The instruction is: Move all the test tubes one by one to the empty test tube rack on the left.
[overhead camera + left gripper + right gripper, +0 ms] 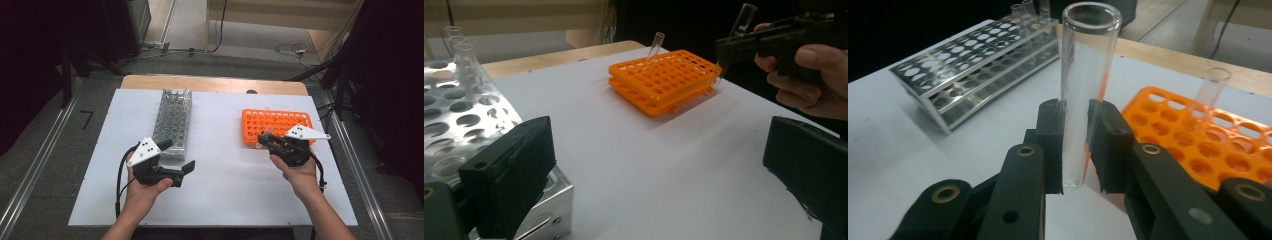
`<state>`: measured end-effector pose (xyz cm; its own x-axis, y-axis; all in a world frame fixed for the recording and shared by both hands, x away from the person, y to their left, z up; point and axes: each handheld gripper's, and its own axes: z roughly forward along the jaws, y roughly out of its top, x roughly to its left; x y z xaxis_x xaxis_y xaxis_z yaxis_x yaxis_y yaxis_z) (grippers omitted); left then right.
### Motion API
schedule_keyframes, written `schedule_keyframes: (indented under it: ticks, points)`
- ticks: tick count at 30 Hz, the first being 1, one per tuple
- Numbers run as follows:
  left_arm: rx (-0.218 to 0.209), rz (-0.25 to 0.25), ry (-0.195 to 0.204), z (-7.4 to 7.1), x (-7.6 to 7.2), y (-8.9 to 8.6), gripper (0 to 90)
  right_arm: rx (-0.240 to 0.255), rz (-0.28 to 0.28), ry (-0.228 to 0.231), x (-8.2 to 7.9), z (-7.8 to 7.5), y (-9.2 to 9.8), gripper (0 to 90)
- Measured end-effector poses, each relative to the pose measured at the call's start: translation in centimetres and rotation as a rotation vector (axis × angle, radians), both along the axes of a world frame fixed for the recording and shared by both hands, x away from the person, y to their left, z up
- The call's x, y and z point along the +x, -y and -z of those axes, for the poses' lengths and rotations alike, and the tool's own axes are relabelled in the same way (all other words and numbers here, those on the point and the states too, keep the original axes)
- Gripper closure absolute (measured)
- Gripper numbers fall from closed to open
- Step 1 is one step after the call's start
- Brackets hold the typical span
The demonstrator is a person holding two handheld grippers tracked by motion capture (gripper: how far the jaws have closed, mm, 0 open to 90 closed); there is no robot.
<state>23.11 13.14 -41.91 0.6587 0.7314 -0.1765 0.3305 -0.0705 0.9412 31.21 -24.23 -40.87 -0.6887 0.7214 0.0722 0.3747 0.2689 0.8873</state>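
Here, right claw [1075,150] grips one tube [1083,90]; left claw [659,170] wide; two racks.

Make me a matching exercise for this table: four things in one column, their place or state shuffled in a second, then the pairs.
1. metal rack
2. orange rack
3. left gripper
4. right gripper

A. jaws open, nothing between them
B. closed on a glass tube
C. on the table's right side, one tube standing in it
D. on the table's left side, a few tubes at its far end

Pairs: 1-D, 2-C, 3-A, 4-B
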Motion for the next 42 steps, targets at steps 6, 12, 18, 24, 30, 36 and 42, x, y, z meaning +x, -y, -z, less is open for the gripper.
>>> schedule_keyframes:
  ticks: [6, 12, 18, 24, 30, 36, 42]
  points:
    - [-0.002, 0.043, 0.012, -0.5, 0.2, 1.6, 3.0, -0.011, -0.053, 0.004, -1.4, 0.4, -1.5, 73.7]
    - [-0.024, 0.094, 0.01, -0.9, 0.3, 3.0, 5.5, -0.021, -0.112, -0.007, -2.7, 1.0, -3.0, 73.7]
    - [-0.042, 0.122, 0.008, -1.3, 0.3, 4.2, 11.3, -0.035, -0.17, -0.012, -3.9, 1.3, -4.6, 73.7]
    - [-0.029, 0.123, 0.001, -1.5, 0.1, 5.2, 22.2, -0.052, -0.224, -0.012, -4.9, 1.5, -6.1, 73.8]
    - [-0.02, 0.153, 0.0, -1.5, -0.2, 6.0, 40.4, -0.061, -0.265, -0.015, -5.6, 1.7, -7.5, 73.7]
    - [-0.015, 0.201, -0.003, -1.3, -0.3, 6.8, 54.2, -0.068, -0.293, -0.023, -6.2, 1.7, -8.7, 73.8]
    - [0.001, 0.218, -0.007, -1.1, -0.4, 7.5, 64.9, -0.074, -0.319, -0.024, -6.6, 1.6, -9.3, 73.8]
